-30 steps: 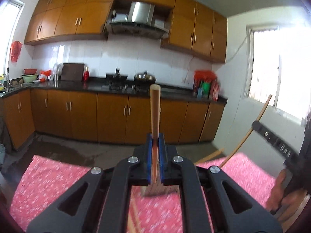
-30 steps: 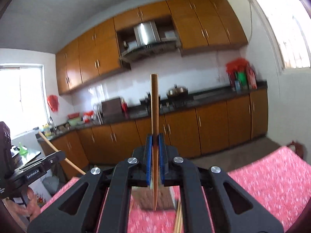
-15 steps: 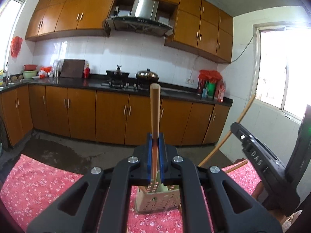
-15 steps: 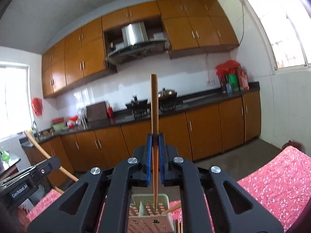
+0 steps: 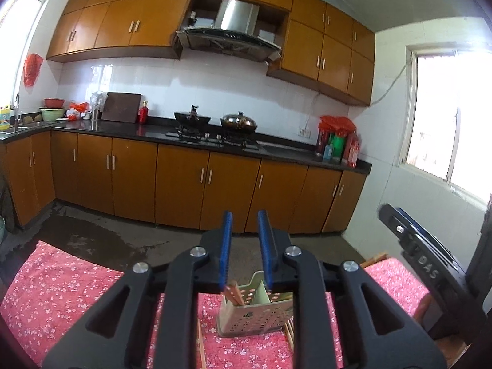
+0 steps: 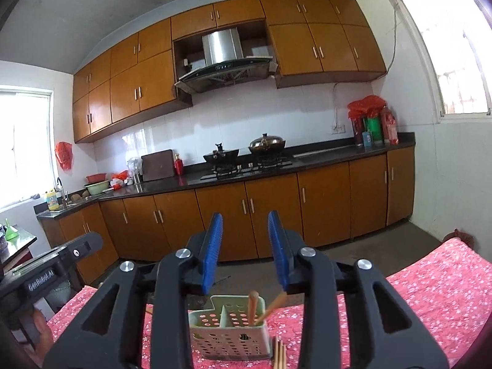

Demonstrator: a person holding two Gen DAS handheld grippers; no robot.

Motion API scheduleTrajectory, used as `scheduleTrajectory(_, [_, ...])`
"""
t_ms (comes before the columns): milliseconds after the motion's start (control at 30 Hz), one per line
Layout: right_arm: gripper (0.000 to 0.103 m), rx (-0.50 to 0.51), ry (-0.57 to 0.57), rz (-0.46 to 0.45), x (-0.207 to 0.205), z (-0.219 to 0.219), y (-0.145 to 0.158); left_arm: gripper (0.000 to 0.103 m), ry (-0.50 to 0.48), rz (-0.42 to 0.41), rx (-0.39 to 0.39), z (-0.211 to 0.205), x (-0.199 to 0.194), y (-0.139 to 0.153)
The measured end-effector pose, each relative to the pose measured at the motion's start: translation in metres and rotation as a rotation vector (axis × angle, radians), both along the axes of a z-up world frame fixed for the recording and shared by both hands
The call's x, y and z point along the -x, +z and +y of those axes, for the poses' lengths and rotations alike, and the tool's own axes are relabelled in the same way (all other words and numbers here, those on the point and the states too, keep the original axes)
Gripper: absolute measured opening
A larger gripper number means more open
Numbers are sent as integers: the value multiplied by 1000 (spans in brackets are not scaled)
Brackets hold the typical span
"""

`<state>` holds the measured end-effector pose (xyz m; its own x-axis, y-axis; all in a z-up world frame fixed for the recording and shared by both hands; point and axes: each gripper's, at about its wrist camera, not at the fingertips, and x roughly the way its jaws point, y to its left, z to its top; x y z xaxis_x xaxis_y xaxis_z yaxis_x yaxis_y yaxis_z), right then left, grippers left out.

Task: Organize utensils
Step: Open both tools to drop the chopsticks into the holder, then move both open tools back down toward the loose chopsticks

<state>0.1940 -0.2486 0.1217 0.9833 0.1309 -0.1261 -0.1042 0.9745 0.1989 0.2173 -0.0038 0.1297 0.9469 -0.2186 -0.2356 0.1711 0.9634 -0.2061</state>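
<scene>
A pale green perforated utensil holder [image 5: 255, 316] stands on the pink flowered tablecloth [image 5: 61, 292]; it also shows in the right wrist view [image 6: 229, 329]. Wooden chopsticks [image 6: 253, 306] stand tilted in its right compartment; a wooden end [image 5: 233, 292] shows in the left wrist view. My left gripper [image 5: 244, 227] is open and empty above the holder. My right gripper [image 6: 246, 227] is open and empty above it too. More chopsticks [image 6: 279, 355] lie on the cloth by the holder's right side.
The right gripper's body [image 5: 421, 252] is at the right of the left wrist view; the left gripper's body [image 6: 46, 273] is at the left of the right wrist view. Kitchen cabinets [image 5: 184, 181] and a stove with pots [image 5: 215, 123] stand beyond the table.
Both grippers held a wooden chopstick upright a second ago. Both have opened, and the chopsticks now stand in the holder.
</scene>
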Motion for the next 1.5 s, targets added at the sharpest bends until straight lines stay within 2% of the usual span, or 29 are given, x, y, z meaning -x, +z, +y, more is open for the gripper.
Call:
scheduleTrajectory(133, [36, 10, -28, 21, 26, -16, 2, 27, 32, -17, 6, 20, 30, 5])
scheduleTrajectory(233, [36, 9, -46, 81, 39, -30, -13, 30, 75, 13, -12, 37, 49, -8])
scheduleTrajectory(333, [36, 23, -69, 207, 44, -41, -50, 32, 128, 81, -46, 55, 57, -34])
scheduleTrajectory(400, [36, 33, -65, 337, 39, -46, -88, 32, 158, 151, -60, 68, 57, -59])
scheduleTrajectory(433, [35, 38, -55, 407, 36, -45, -108, 32, 181, 213, -62, 76, 54, -78])
scheduleTrajectory(500, [24, 35, -9, 529, 30, -42, -143, 32, 201, 293, -58, 85, 50, -103])
scheduleTrajectory(567, [19, 28, 51, 634, 26, -33, -174, 32, 210, 371, -51, 92, 48, -130])
scheduleTrajectory(667, [17, 30, 98, 729, 22, -17, -206, 32, 203, 448, -47, 91, 46, -158])
scheduleTrajectory(900, [17, 54, 133, 789, 16, 5, -224, 32, 169, 511, -58, 81, 46, -187])
scheduleTrajectory(1300, [15, 139, 90, 759, 18, 15, -230, 32, 123, 549, -62, 61, 39, -197])
scheduleTrajectory(1500, [15, -22, 33, 762, 14, -21, -232, 32, 96, 564, -49, 61, 40, -203])
